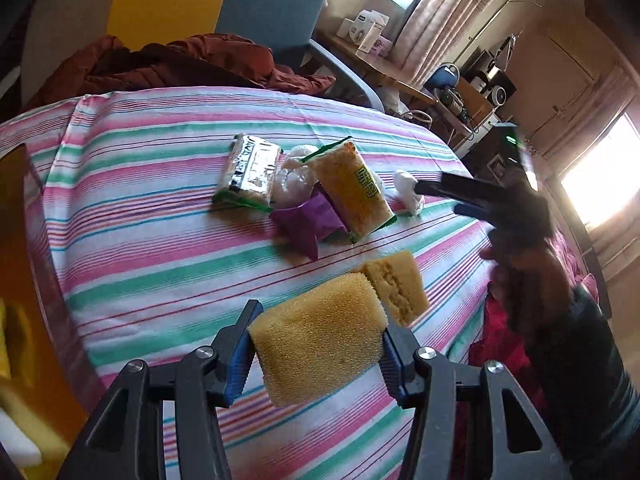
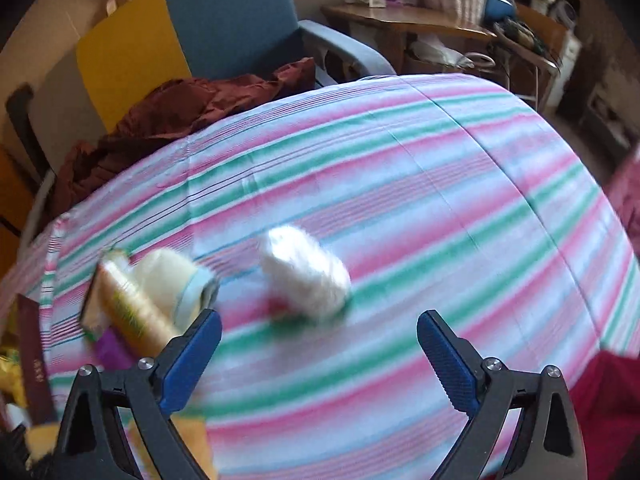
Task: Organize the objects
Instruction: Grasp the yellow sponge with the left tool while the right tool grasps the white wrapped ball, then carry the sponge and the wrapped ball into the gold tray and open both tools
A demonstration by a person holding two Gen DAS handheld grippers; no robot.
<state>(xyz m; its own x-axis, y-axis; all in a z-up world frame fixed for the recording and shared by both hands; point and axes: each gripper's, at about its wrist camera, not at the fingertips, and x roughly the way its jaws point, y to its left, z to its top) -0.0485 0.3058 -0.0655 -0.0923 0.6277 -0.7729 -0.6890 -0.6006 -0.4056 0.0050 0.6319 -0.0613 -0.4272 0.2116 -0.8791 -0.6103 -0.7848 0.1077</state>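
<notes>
My left gripper (image 1: 320,320) is shut on a yellow sponge (image 1: 320,356), lifted above the striped cloth (image 1: 160,208). A second yellow sponge (image 1: 394,286) lies on the cloth just beyond it. Farther off is a heap of snacks: a silver-green pack (image 1: 250,170), a clear white bag (image 1: 294,178), a yellow pack (image 1: 352,188) and a purple wrapper (image 1: 308,224). A white packet (image 1: 408,192) lies right of the heap. My right gripper (image 2: 319,320) is open and empty, its jaws wide just short of that white packet (image 2: 306,276). The left wrist view shows it blurred, the right gripper (image 1: 438,199) held by a hand (image 1: 532,272).
A red-brown jacket (image 1: 180,60) lies on the bed's far edge before a blue chair (image 1: 272,4). A wooden desk (image 2: 404,24) with boxes stands at the back right. A yellow box side (image 1: 24,320) is at the near left. A dark red booklet (image 2: 32,356) shows at the left.
</notes>
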